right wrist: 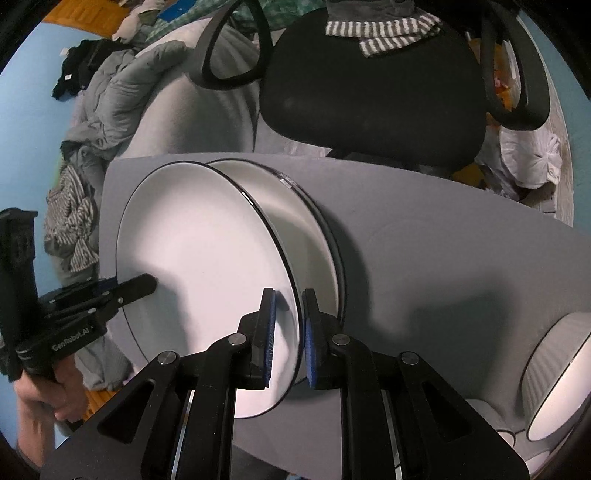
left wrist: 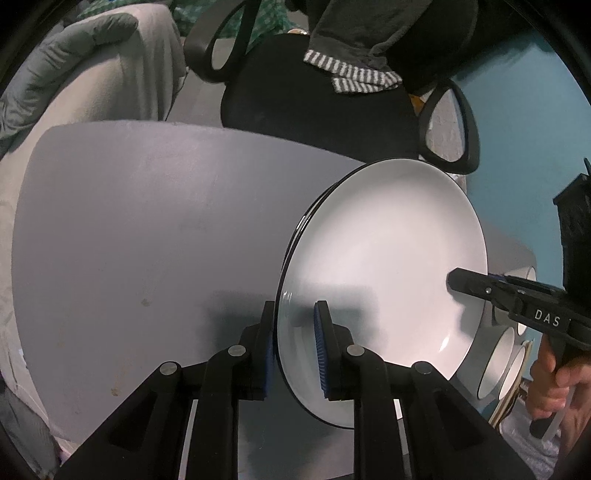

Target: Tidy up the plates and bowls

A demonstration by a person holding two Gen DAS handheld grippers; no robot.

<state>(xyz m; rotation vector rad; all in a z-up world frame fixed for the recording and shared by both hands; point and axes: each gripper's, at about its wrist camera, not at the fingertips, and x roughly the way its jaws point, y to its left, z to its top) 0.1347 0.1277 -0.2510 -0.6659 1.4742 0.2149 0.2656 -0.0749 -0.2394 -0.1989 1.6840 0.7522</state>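
Two grippers hold one big white plate [left wrist: 384,266] w/ a thin black rim, one on each side of it. The left gripper [left wrist: 295,350] pinches the plate's near edge: one blue pad [left wrist: 320,350] sits on the white top & the other finger is under the rim. The right gripper [right wrist: 288,339] pinches the other edge the same way, rim squeezed tight btwn its two blue pads. So both are clamped on the plate.

The plate is tipped up a bit over the grey table [left wrist: 147,240]. In the right wrist view it sits just above a 2nd white plate [right wrist: 295,221] that lies on the table. Can't tell if the two plates touch.

Near the right end of the table are white bowls [right wrist: 554,387] w/ ribbed grey outsides, lying on their sides, well apart from the plates.

A bare hand [left wrist: 554,384] grips the handle of the right gripper. Behind the table is a black chair [right wrist: 369,99] w/ a striped cloth [right wrist: 384,31] on it. Grey bedding [left wrist: 92,74] is piled to the left.
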